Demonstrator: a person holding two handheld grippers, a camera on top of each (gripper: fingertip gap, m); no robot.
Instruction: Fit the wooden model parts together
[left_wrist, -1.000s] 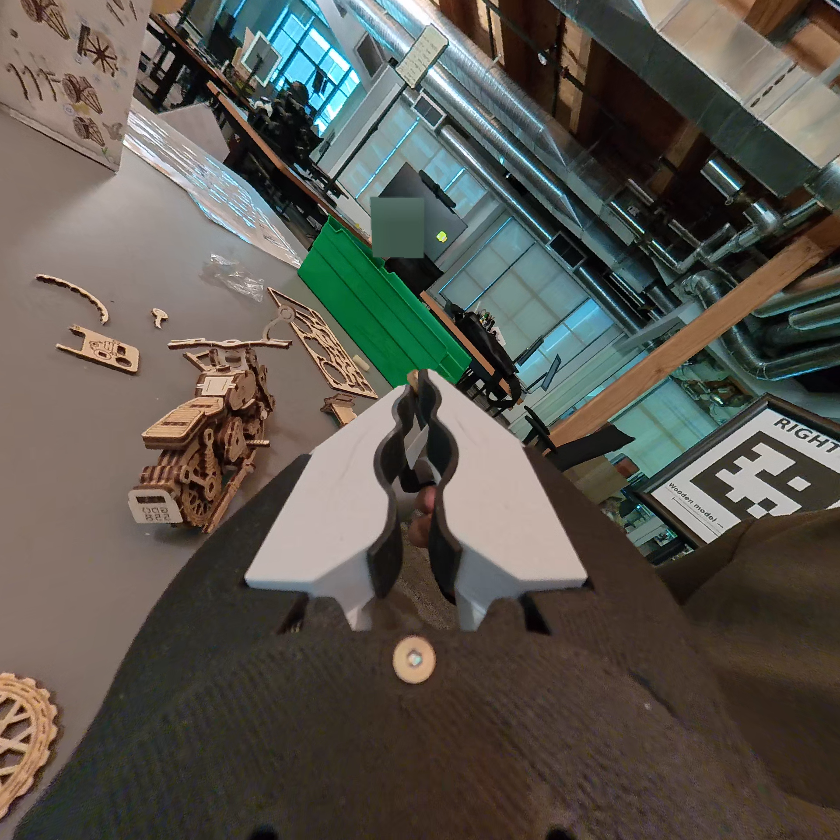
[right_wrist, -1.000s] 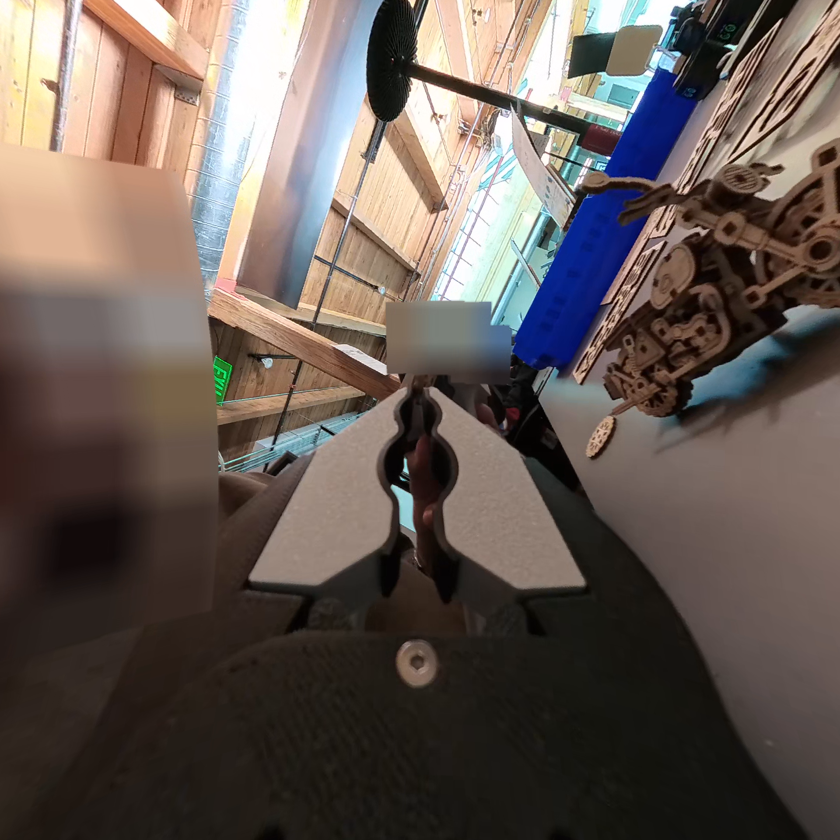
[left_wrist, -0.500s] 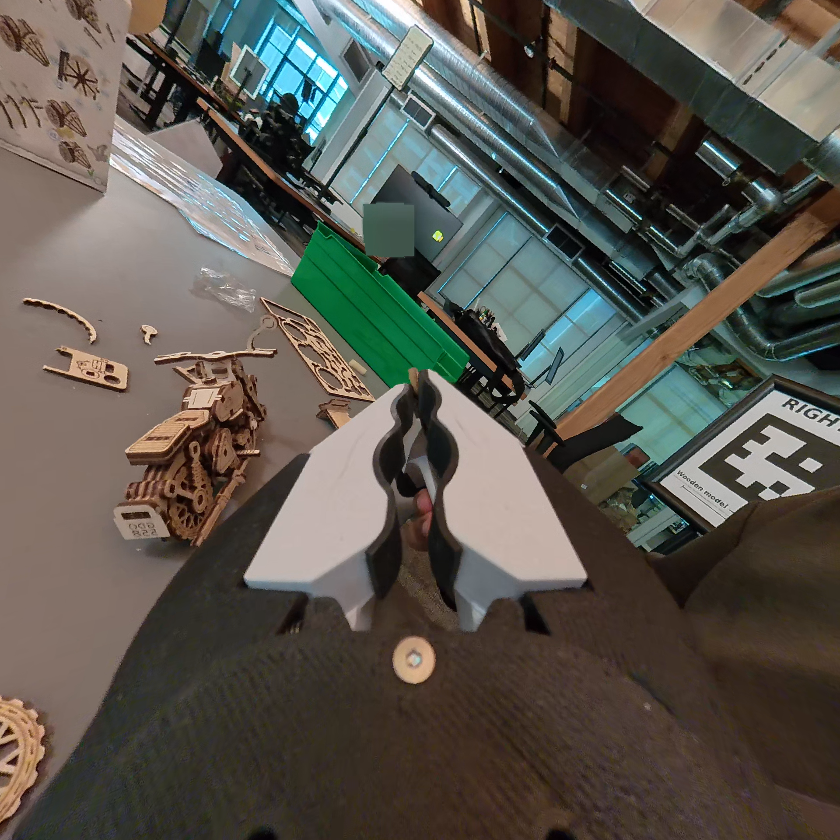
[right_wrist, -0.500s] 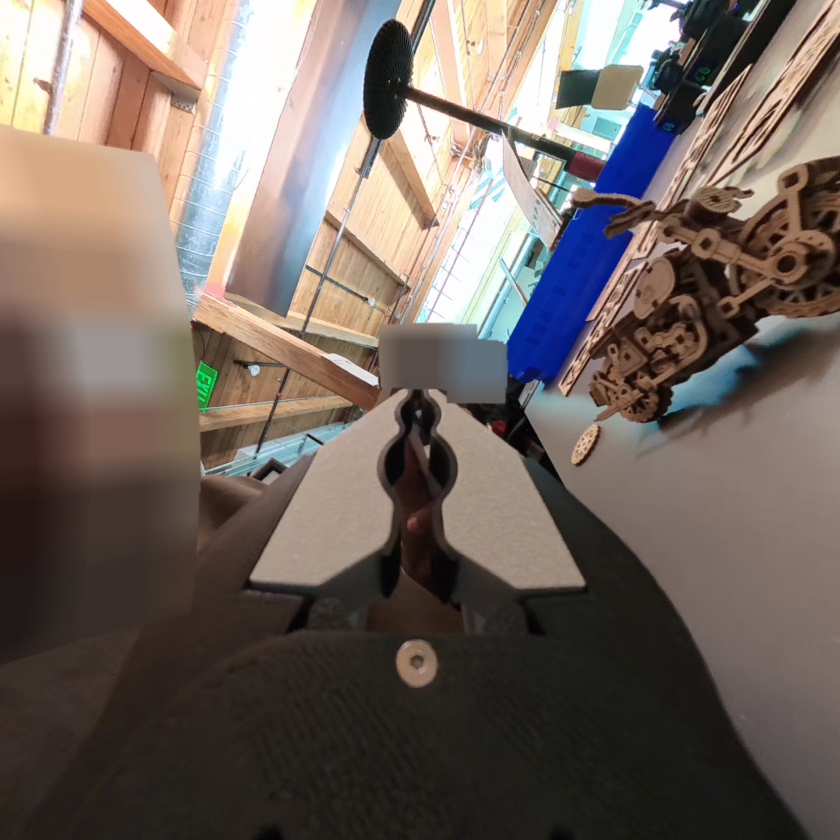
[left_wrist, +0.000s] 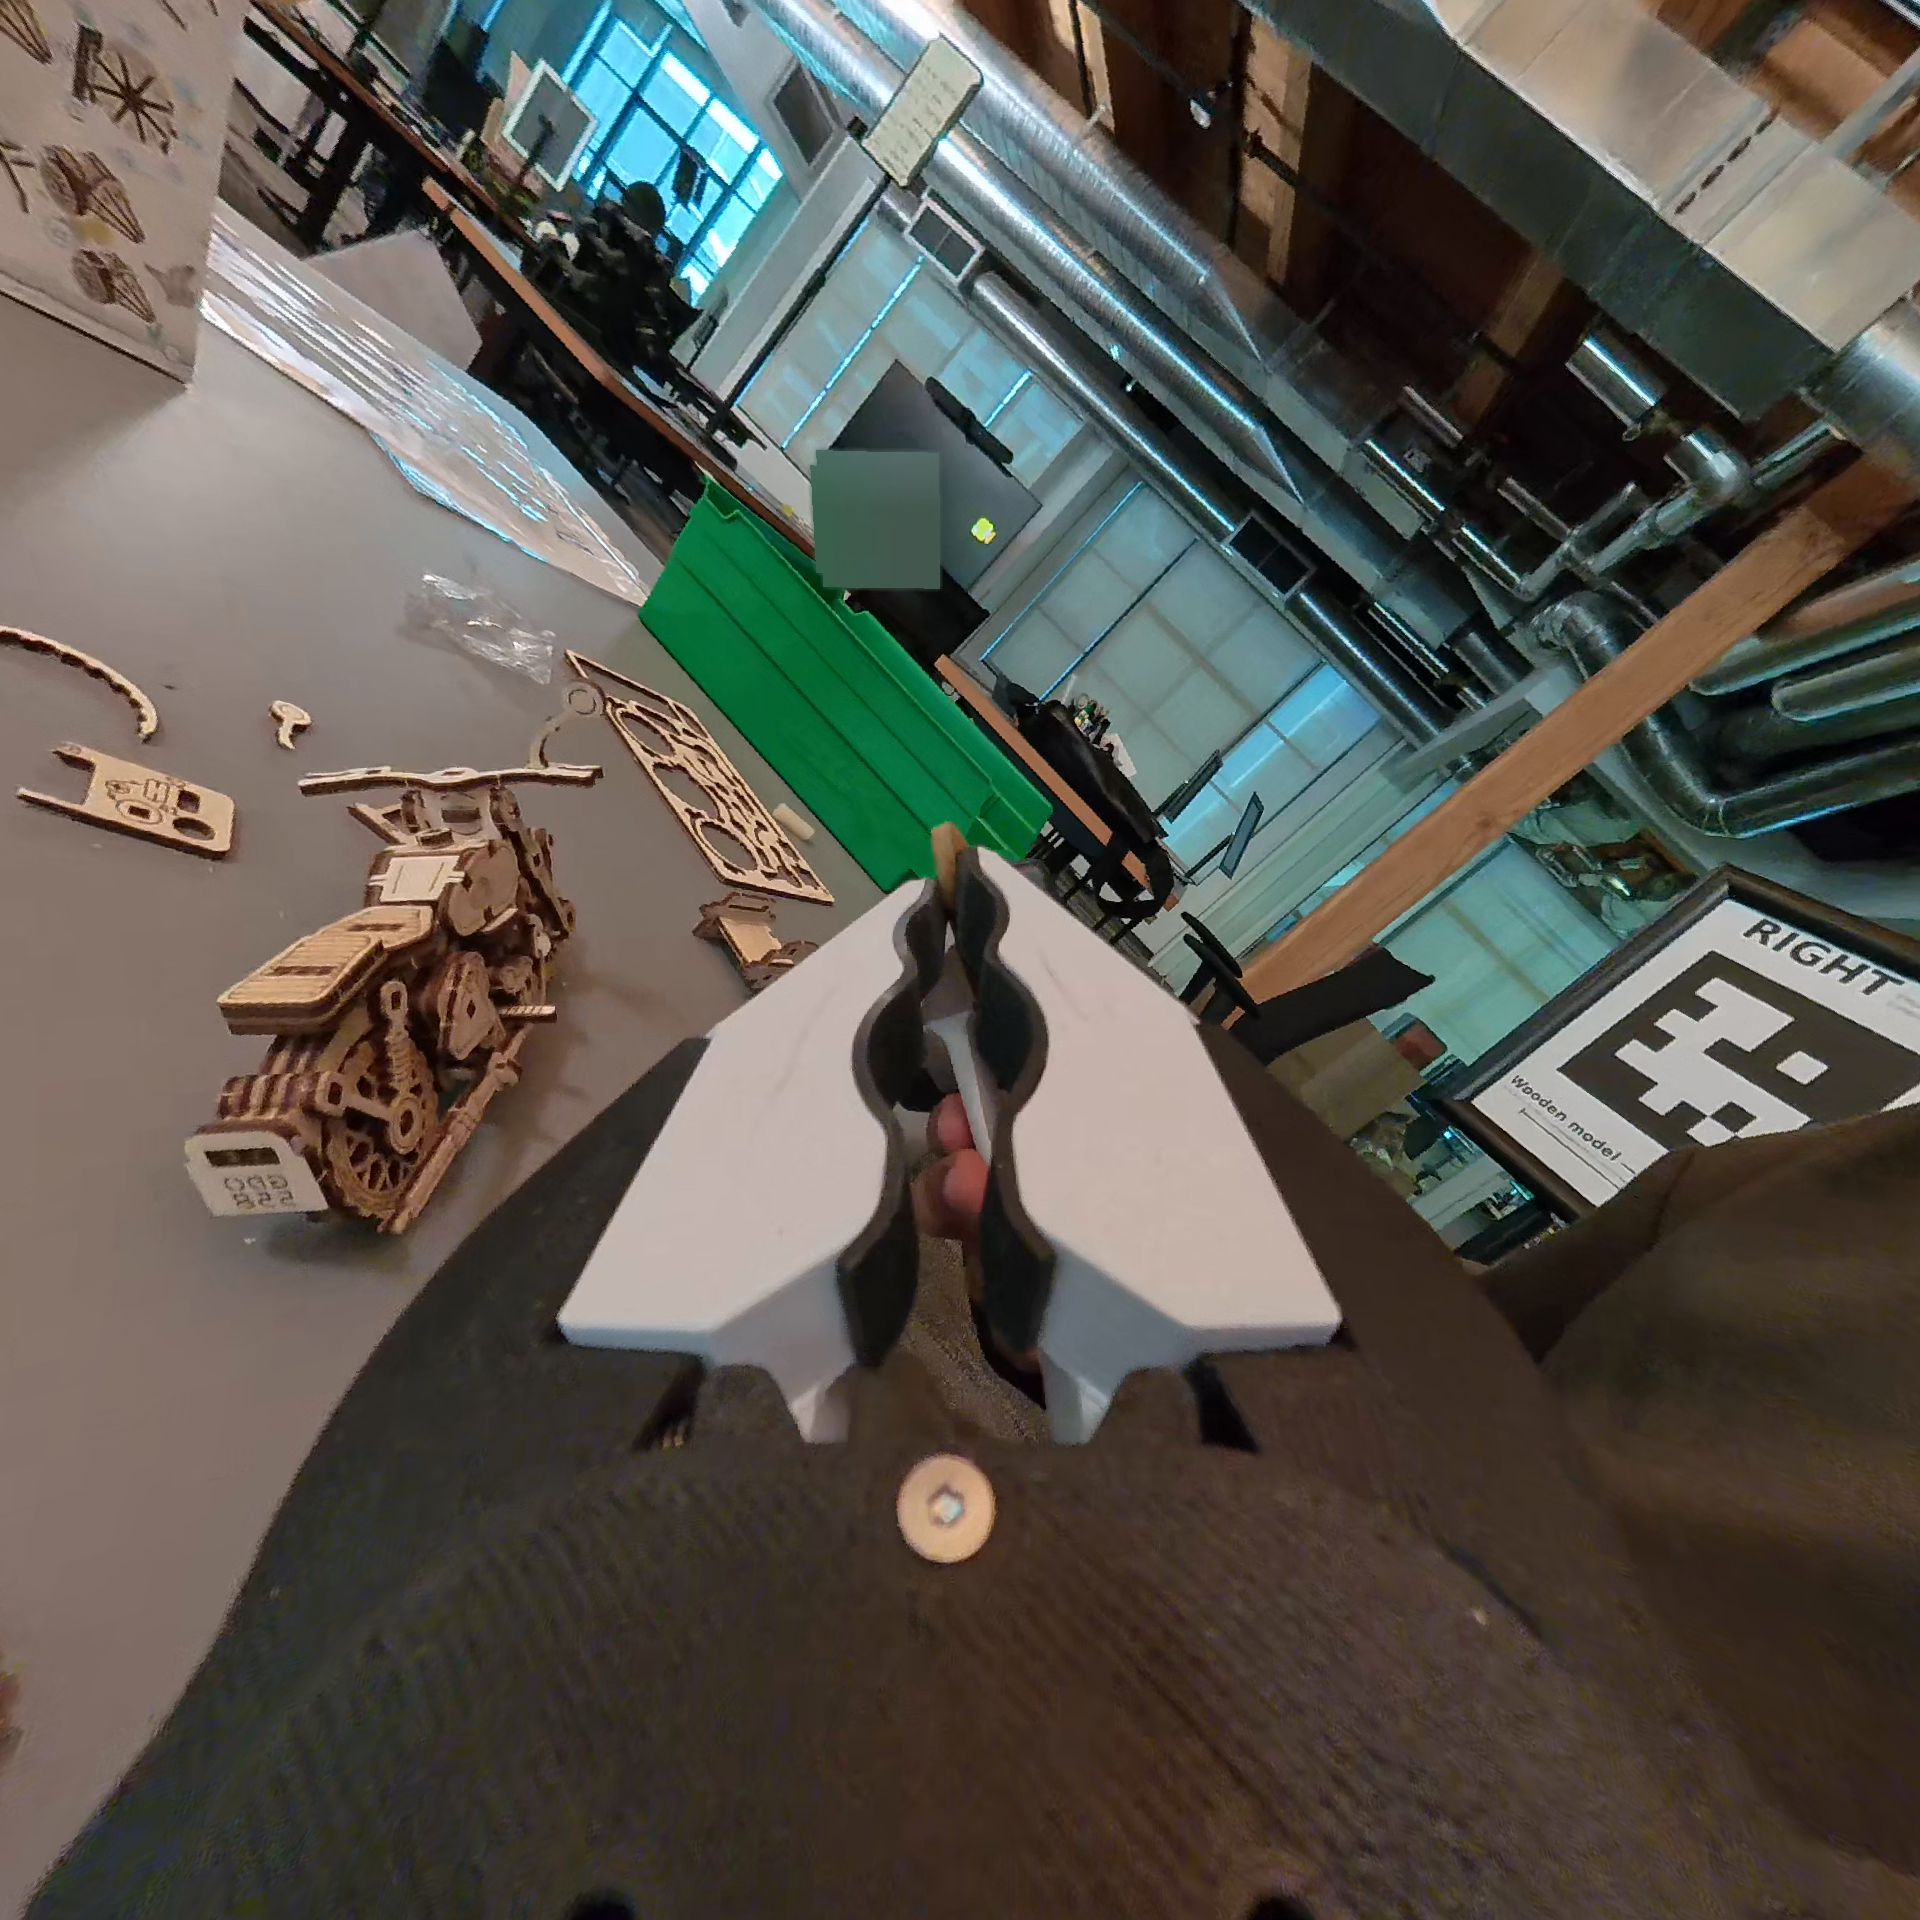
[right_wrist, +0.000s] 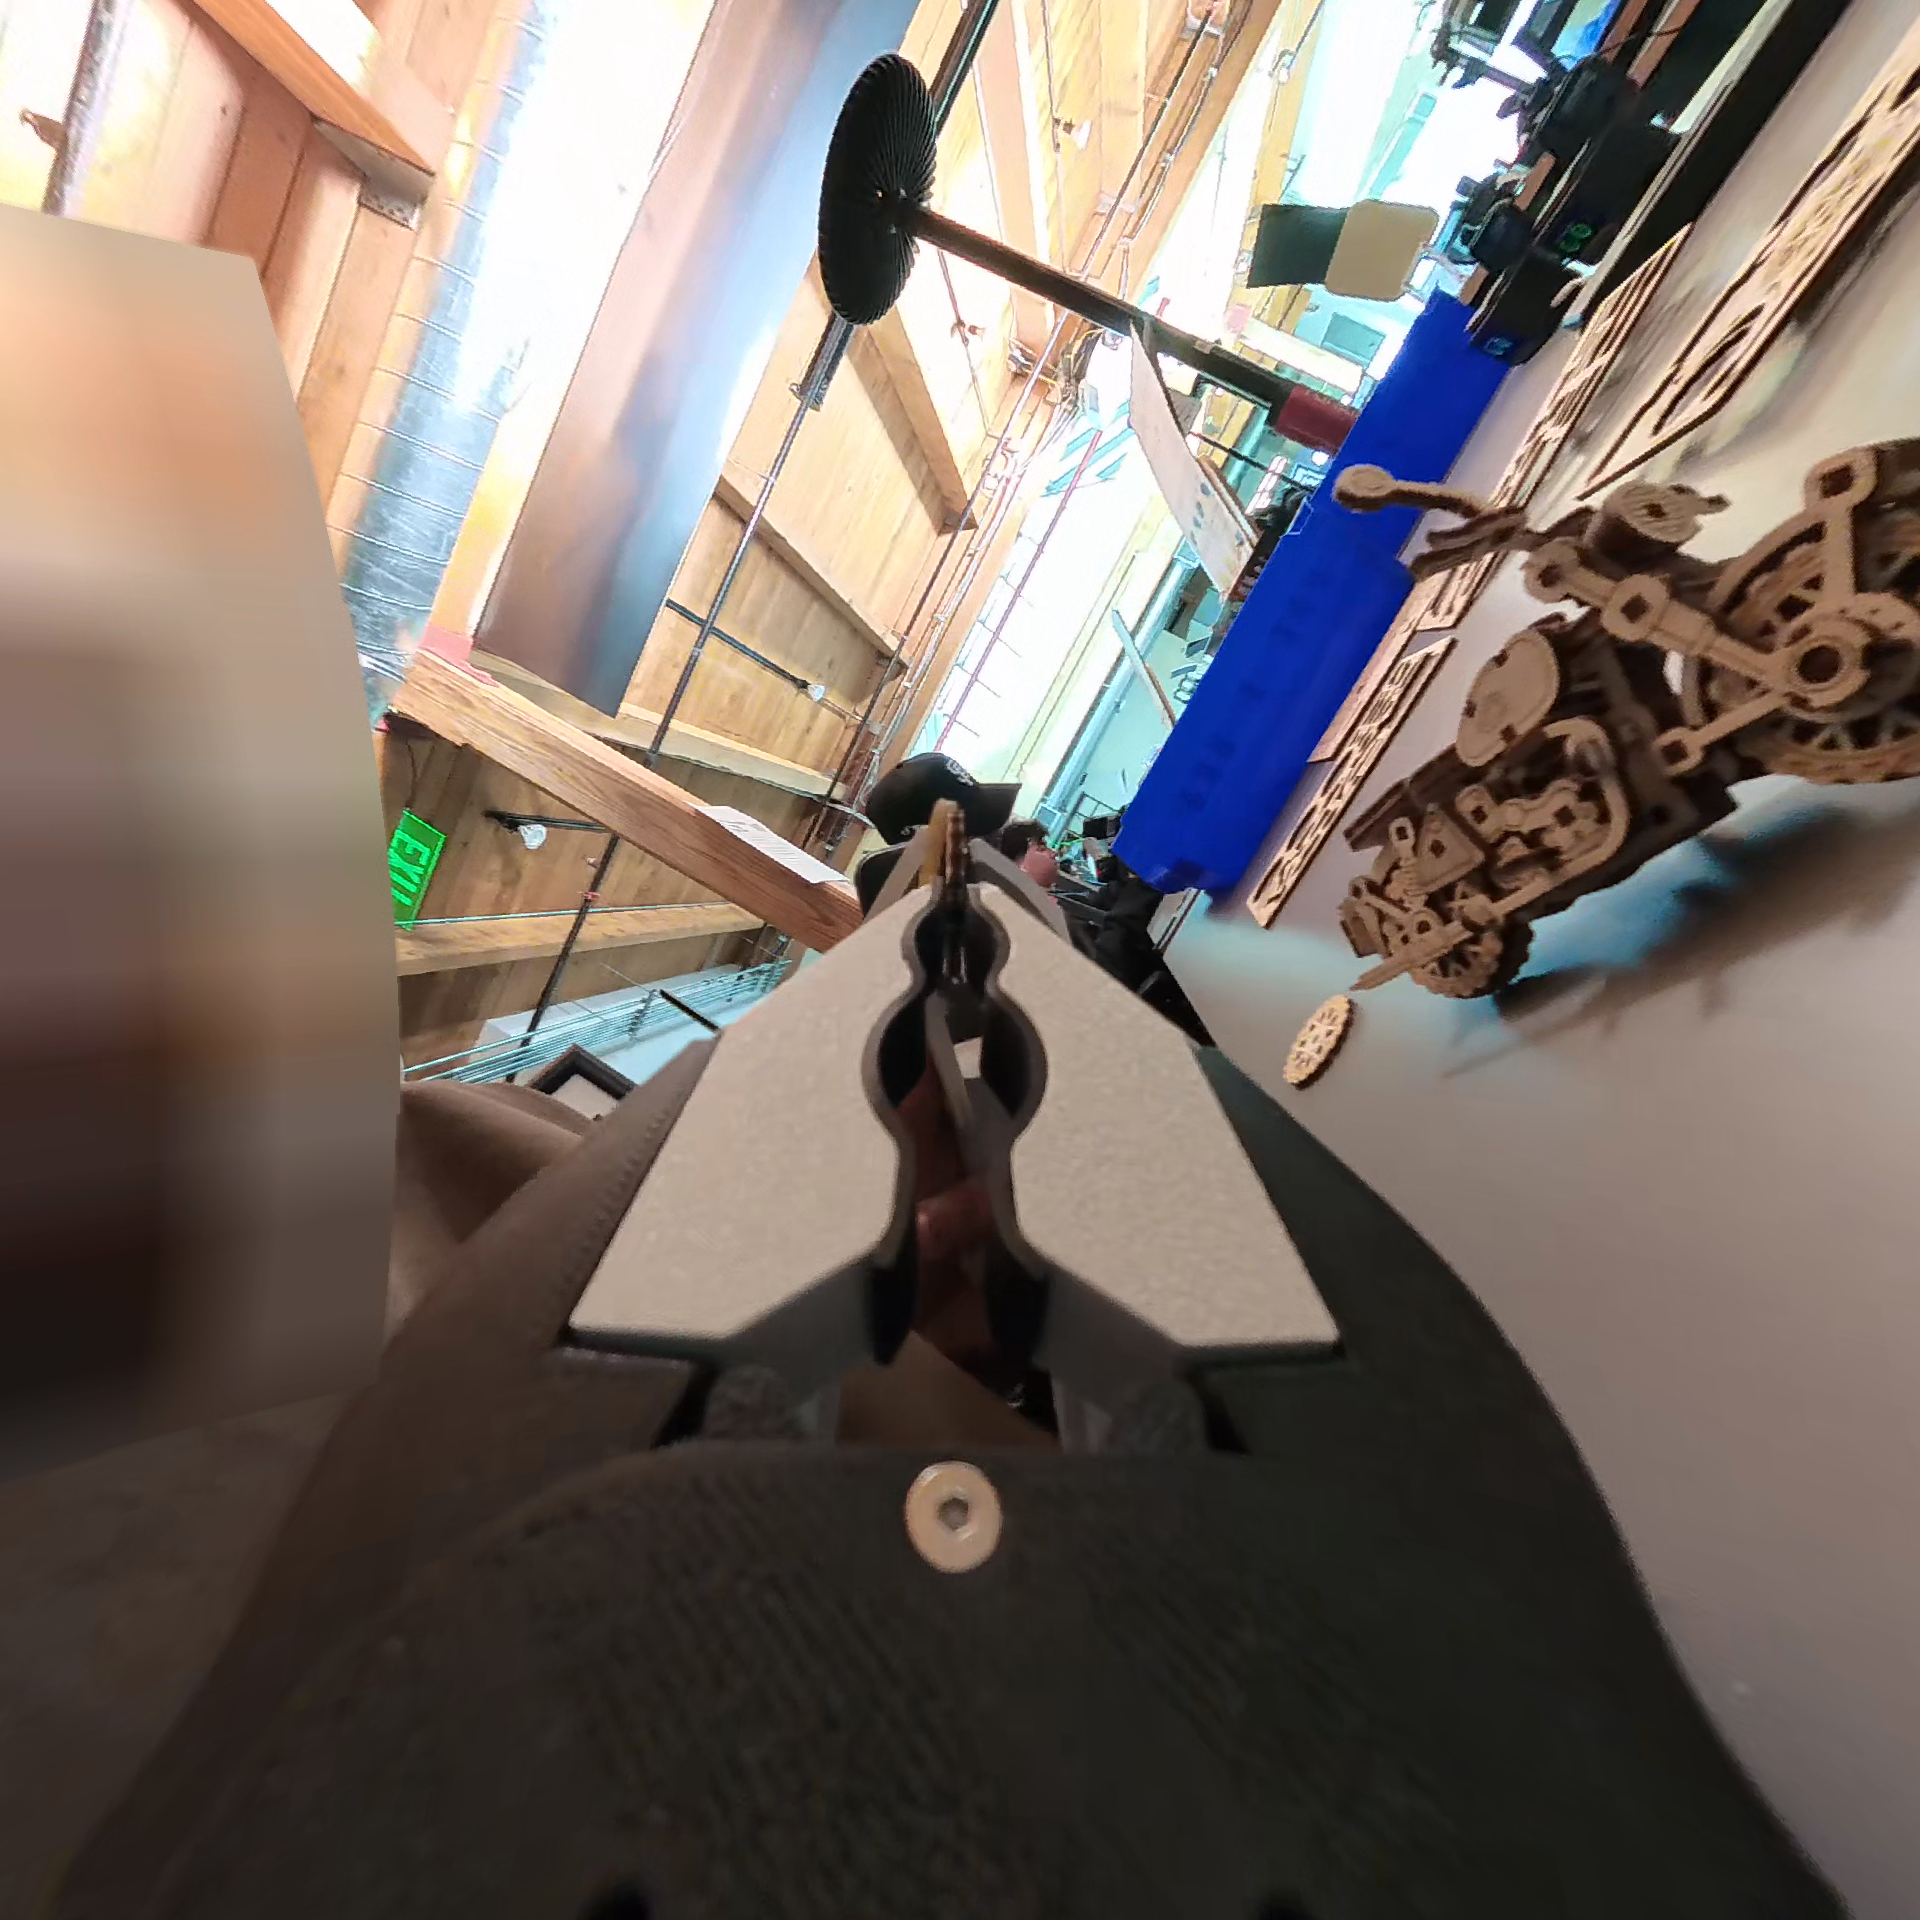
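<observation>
The grey table (left_wrist: 156, 1403) is filling the left wrist view from nine to seven o'clock, and on it the half-built wooden motorcycle (left_wrist: 395, 997) is standing upright at about nine o'clock from the left gripper (left_wrist: 951, 878), well apart from it. In the right wrist view the same motorcycle is sitting at two o'clock from the right gripper (right_wrist: 951, 868). Each gripper is pinching a thin wooden sliver (left_wrist: 943, 854) at its tips, jaws almost closed on it; the piece in the right one (right_wrist: 945, 831) is showing just as little, so what part it is cannot be told. Both are lifted clear of the table and pointing out into the room. To mate the pieces well, the holder is probably needing to turn both grippers toward each other, line tab with slot, and press gently, since such thin ply is likely to snap. Behind the motorcycle a punched-out parts sheet (left_wrist: 707, 790) is lying at eleven o'clock, a green bin (left_wrist: 831, 727) beyond it; loose cut pieces (left_wrist: 130, 810) are lying at ten o'clock, and a small wooden gear (right_wrist: 1317, 1039) is lying beside the motorcycle in the right view
</observation>
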